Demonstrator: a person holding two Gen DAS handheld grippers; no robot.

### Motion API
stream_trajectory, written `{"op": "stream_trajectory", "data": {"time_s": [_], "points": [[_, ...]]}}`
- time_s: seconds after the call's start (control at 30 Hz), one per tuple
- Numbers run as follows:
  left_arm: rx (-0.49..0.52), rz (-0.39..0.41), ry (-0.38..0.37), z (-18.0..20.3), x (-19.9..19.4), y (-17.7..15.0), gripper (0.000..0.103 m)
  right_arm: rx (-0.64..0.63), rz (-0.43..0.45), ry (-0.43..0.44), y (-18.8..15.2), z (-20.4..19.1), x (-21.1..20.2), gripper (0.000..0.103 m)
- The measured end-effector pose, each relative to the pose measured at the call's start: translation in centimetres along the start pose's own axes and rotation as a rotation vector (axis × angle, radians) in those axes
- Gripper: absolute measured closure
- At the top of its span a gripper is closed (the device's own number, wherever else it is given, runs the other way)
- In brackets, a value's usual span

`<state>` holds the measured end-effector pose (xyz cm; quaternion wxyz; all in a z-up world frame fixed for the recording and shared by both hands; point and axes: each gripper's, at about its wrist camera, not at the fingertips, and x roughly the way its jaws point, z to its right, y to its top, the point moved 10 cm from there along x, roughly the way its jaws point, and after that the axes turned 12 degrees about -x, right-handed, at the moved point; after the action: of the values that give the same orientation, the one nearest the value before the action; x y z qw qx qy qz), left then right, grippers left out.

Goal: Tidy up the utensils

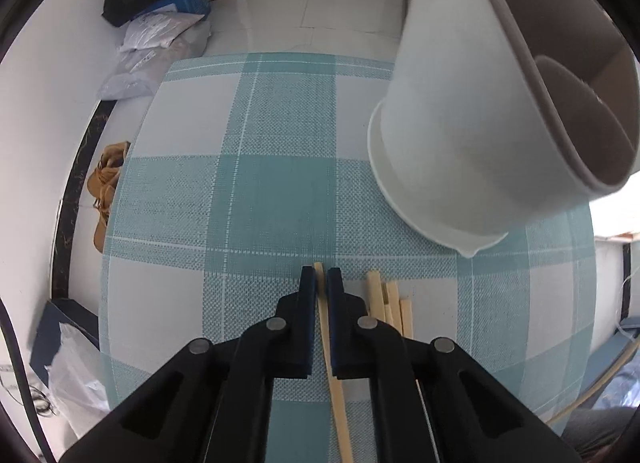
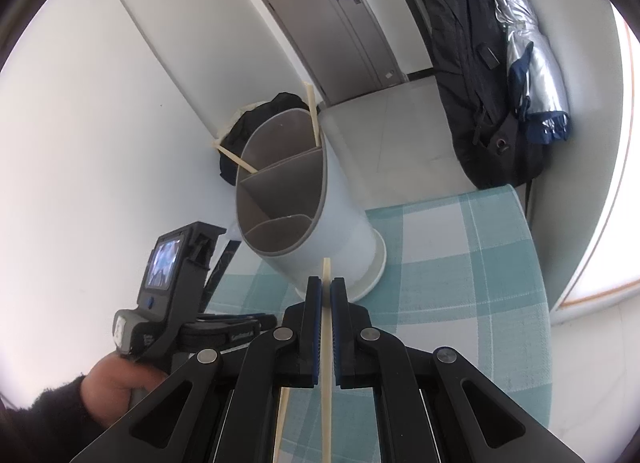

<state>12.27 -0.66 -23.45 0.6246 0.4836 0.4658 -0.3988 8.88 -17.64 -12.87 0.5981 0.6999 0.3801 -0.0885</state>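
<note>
1. The left claw (image 1: 321, 283) points steeply down at the bench (image 1: 180, 199), which is covered in a teal and white checked cloth. Its jaws are clamped on a single pale wooden chopstick (image 1: 325, 327) that runs between the blue pads and out past the tips.
2. Just to the right of that claw, three more loose chopsticks (image 1: 390, 303) lie side by side on the cloth, their ends near the claw tips.
3. A white utensil holder (image 1: 448, 135) with a grey inner lining stands on the bench to the far right of the left claw, its base flaring into a wider tray.
4. The right claw (image 2: 326, 291) is closed on another chopstick (image 2: 326, 347), which sticks out beyond the fingertips towards the base of the holder.
5. In the right wrist view the holder (image 2: 344, 223) shows grey dividers splitting it into compartments; two standing chopsticks (image 2: 313, 115) lean in the far compartment, one tilted left over the rim.
6. A hand (image 2: 116, 387) in a dark sleeve grips the left device at the near left of the bench.
</note>
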Motion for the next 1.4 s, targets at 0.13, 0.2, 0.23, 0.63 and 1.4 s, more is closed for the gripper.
{"op": "stream_trajectory", "data": {"time_s": [0.13, 0.2, 0.23, 0.63, 1.4], "points": [[-0.001, 0.065, -0.017, 0.2, -1.3, 0.2, 0.102, -0.020, 0.015, -0.005, 0.3, -0.4, -0.3, 0.099], [-0.009, 0.097, -0.049, 0.2, -2.4, 0.2, 0.102, -0.035, 0.029, -0.017, 0.3, -0.7, -0.5, 0.099], [-0.009, 0.111, -0.068, 0.3, -3.2, 0.1, 0.102, -0.045, 0.033, -0.019, 0.3, -0.9, -0.6, 0.099], [0.084, 0.446, -0.255, 2.3, -15.4, -0.9, 0.102, -0.176, 0.138, -0.074, 0.9, -4.2, -3.4, 0.099], [0.173, 0.502, -0.326, 2.3, -18.7, -1.8, 0.102, -0.310, 0.197, -0.089, 1.6, -7.3, -4.6, 0.100]]}}
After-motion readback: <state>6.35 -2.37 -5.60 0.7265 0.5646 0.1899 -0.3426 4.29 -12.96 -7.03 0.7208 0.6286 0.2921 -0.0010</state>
